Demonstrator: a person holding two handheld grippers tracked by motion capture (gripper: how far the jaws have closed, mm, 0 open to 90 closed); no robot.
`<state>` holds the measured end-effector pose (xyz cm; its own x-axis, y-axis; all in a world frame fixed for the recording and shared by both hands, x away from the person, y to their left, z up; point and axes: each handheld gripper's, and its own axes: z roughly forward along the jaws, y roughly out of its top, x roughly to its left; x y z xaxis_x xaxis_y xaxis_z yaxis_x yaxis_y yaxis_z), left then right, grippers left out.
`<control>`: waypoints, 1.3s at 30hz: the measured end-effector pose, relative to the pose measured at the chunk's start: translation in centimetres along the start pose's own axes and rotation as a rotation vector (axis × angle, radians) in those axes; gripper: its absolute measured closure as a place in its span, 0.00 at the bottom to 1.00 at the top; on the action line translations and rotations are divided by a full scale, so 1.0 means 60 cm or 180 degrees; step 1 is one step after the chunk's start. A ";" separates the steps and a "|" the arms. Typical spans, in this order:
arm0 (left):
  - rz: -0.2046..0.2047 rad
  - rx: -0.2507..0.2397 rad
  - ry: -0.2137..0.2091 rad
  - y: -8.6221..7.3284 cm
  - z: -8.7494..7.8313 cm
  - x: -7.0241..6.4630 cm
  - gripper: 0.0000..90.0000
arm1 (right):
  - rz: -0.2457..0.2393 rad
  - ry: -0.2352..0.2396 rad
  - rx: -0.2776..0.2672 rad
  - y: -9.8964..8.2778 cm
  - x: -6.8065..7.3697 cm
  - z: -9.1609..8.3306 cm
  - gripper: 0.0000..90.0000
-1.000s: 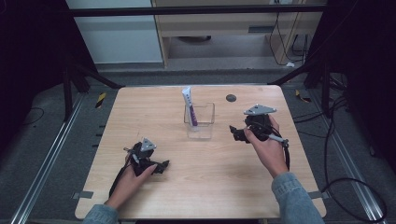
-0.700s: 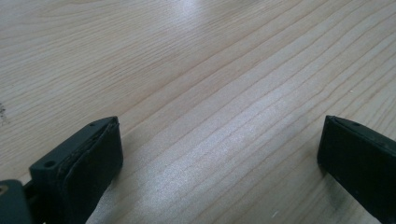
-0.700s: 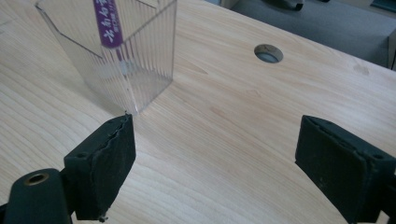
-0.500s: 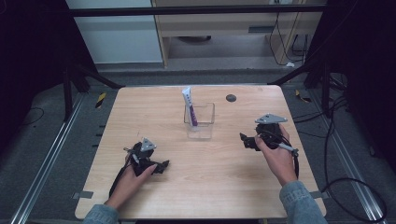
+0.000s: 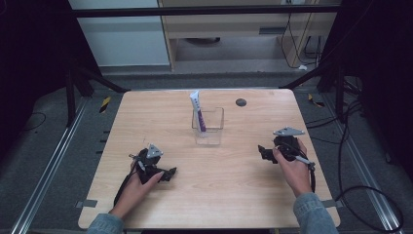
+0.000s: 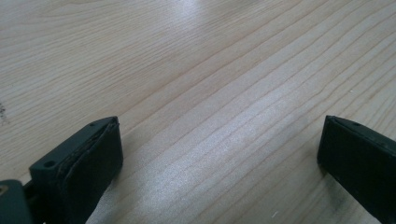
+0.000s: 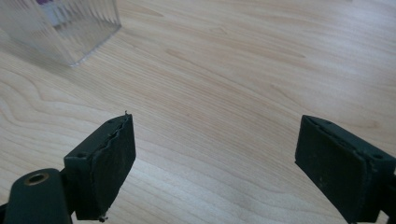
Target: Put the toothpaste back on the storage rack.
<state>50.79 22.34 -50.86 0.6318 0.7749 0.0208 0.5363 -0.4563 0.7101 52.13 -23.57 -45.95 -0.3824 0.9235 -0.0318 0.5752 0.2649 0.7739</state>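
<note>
A white-and-purple tube [image 5: 197, 111] stands tilted in the clear box [image 5: 208, 127] at table centre, probably nearer the empty, wide-open right gripper [image 5: 265, 153] than the equally wide-open left gripper [image 5: 168, 174].

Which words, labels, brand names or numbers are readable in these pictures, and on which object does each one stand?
No text can be read.
Tube in the clear container: white and purple, any print too small and blurred to read.
Black-and-yellow striped tape on the floor: a warning pattern, no letters.
Table and the black tongs pads: no print visible.
</note>
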 end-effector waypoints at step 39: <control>0.0000 -0.0001 -0.0001 0.000 0.000 0.000 0.00 | 0.0515 -0.0325 0.0153 -0.038 -0.027 0.089 0.07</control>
<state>50.79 22.34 -50.87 0.6319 0.7748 0.0206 0.5361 -0.4562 0.7103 55.31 -24.18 -51.05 -0.2083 0.9778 0.0247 0.6580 0.1214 0.7432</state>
